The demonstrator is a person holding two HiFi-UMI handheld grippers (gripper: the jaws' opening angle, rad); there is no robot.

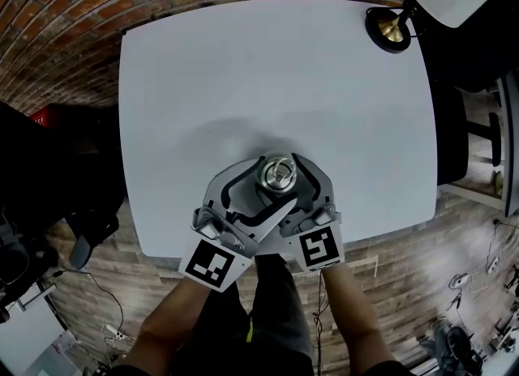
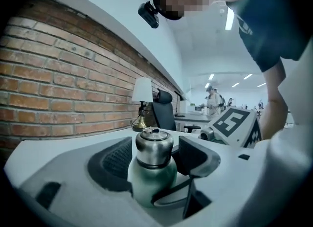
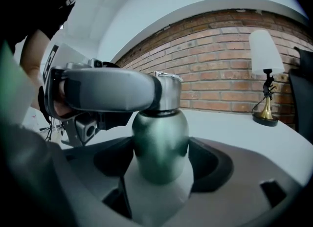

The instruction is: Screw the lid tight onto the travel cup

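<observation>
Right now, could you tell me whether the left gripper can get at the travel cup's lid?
Probably yes: the left gripper has its open jaws either side of the steel lid, and the right gripper grips the travel cup lower down, on its green body.

Your left gripper and right gripper are pale grey moulded shells. Their curved jaws are lined with black ribbed pads. Each gripper carries a white cube at its back, printed with black square markers. You wear a dark blue short sleeve and dark trousers. A small black camera is mounted on your head.
</observation>
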